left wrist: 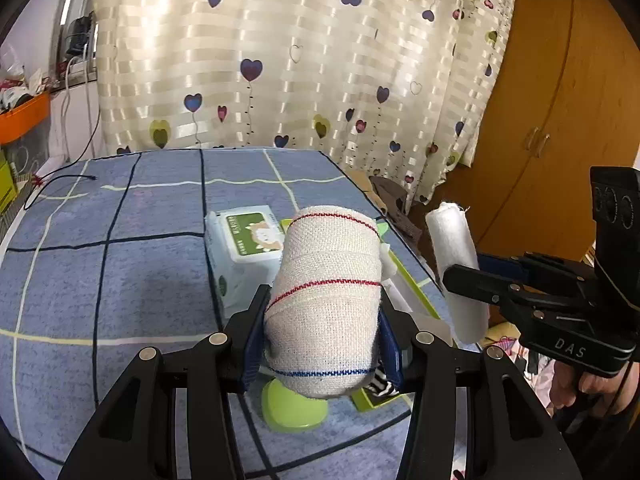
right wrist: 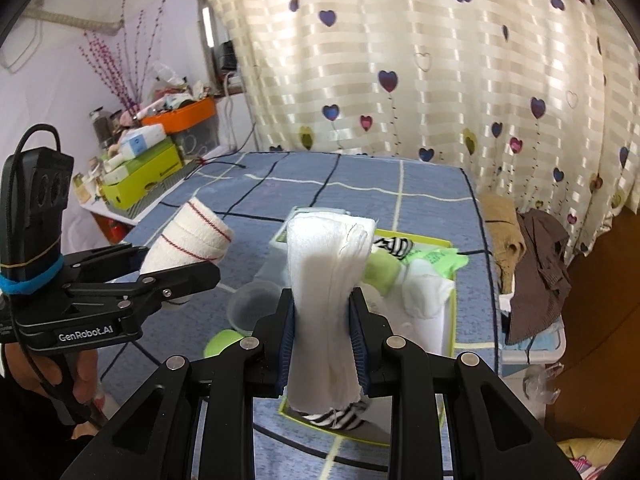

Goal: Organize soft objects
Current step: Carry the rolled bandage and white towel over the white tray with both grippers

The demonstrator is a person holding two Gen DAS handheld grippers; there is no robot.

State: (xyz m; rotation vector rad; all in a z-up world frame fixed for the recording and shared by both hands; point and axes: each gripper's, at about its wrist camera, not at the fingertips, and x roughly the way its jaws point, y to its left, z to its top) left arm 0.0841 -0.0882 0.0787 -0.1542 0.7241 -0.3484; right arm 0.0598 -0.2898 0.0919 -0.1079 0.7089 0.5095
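The left tool (left wrist: 320, 344) is clamping a bandage roll (left wrist: 324, 300); the right tool (right wrist: 322, 340) is clamping white gauze (right wrist: 328, 280) over the box (right wrist: 448, 332).

Beyond my fingers hangs a cream striped curtain with heart balloons (left wrist: 304, 60), and right of it stand orange-brown wooden wardrobe doors (left wrist: 560, 120). Far to my left an orange plastic tub (right wrist: 182, 114) rests on clutter above a lime-green cardboard box (right wrist: 140, 176).
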